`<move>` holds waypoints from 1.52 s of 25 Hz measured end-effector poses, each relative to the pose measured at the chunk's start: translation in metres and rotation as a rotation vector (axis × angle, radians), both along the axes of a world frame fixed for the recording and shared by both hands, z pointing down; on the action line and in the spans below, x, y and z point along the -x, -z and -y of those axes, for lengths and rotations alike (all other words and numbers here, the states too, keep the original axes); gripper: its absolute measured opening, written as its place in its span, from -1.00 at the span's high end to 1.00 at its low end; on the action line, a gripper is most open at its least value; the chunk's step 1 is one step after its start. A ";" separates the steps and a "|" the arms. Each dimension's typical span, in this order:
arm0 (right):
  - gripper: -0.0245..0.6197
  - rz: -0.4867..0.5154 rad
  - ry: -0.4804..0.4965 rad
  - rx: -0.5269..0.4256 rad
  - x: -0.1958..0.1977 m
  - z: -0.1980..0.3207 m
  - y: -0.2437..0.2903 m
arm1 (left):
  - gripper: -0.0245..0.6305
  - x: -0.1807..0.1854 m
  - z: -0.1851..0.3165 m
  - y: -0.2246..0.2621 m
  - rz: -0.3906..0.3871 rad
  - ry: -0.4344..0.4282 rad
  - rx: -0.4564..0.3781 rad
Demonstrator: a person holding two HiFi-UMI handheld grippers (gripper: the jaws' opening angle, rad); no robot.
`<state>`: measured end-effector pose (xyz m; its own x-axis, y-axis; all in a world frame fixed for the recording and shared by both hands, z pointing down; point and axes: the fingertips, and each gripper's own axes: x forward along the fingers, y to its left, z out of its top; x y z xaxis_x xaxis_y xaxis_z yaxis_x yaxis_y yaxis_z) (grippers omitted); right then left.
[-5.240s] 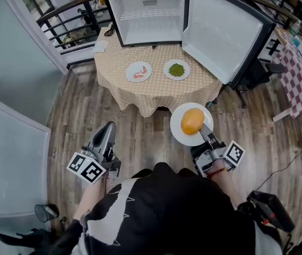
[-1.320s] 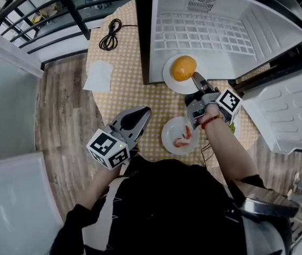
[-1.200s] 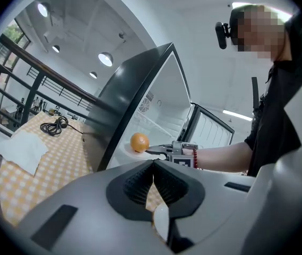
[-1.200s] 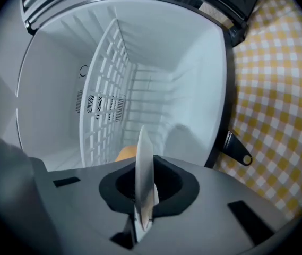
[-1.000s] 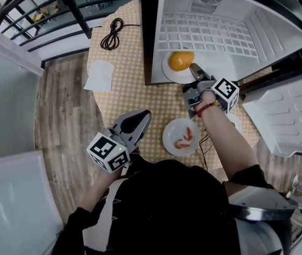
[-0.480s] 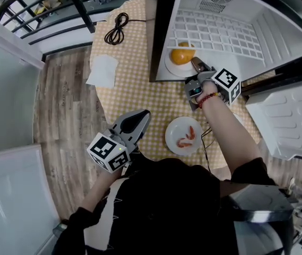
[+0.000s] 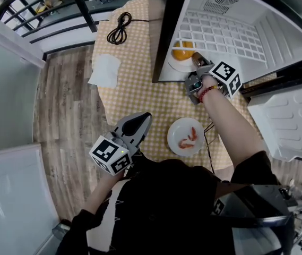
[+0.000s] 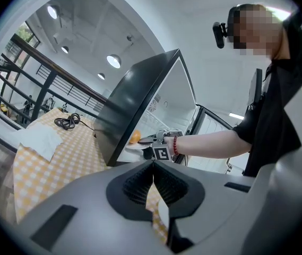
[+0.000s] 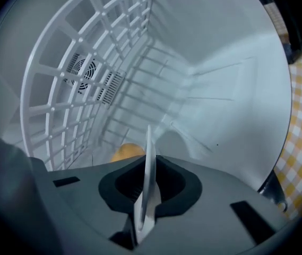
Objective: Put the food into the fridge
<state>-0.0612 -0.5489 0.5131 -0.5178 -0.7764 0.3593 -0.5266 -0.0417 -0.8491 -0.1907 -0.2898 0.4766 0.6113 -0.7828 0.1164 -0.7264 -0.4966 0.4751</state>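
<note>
Right gripper view: the white plate (image 9: 148, 137) shows edge-on, its near rim pinched tight between the pads of the right gripper (image 7: 197, 64). The orange food (image 9: 125, 153) sits on the plate just beyond the jaws. Head view: plate and food are past the door line, inside the open fridge (image 7: 164, 36), under the wire shelf (image 7: 222, 33), at the near left of the cavity. Can't tell if the plate base touches the fridge floor. Step in hand, my read: set the plate down inside. To do it well, hold the plate level so the round food doesn't roll and stay clear of the shelf above. Push in a bit farther so the near rim clears the door line, lower until the base sits flat, then spread the jaws and draw straight back. It's a thin rim pinch, so tilt is the risk. Left gripper (image 8: 153, 178): jaws pressed together on nothing, over the near edge of the table (image 7: 140, 89), well apart from the fridge. The shrimp plate (image 7: 186, 137) lies on the checked cloth, near side, likely next. Black cable (image 7: 120, 28) and white napkin (image 7: 104, 70) are at the far left, out of the way.
</note>
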 end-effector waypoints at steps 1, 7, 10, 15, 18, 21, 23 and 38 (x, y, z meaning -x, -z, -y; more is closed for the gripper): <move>0.83 -0.022 0.011 -0.007 0.001 0.001 0.001 | 0.88 0.001 0.000 0.000 0.002 0.000 -0.005; 0.79 -0.126 0.024 -0.012 0.005 0.005 0.002 | 0.87 0.008 -0.003 0.000 -0.007 0.024 -0.010; 0.77 -0.184 0.021 -0.026 0.005 0.004 0.003 | 0.87 0.010 -0.004 0.003 -0.007 0.030 -0.020; 0.72 -0.297 0.025 -0.015 0.001 -0.002 -0.002 | 0.87 0.011 -0.008 0.008 -0.007 0.036 -0.031; 0.70 -0.351 0.042 -0.028 0.000 -0.003 -0.004 | 0.87 0.011 -0.009 0.008 -0.011 0.042 -0.029; 0.68 -0.430 0.072 -0.065 0.001 -0.003 0.000 | 0.87 0.010 -0.011 0.008 -0.014 0.043 -0.027; 0.67 -0.474 0.091 -0.087 0.002 -0.001 0.002 | 0.88 0.009 -0.012 0.008 -0.013 0.044 -0.024; 0.49 -0.632 0.138 -0.180 -0.003 -0.006 0.000 | 0.87 0.010 -0.014 0.006 -0.036 0.063 -0.017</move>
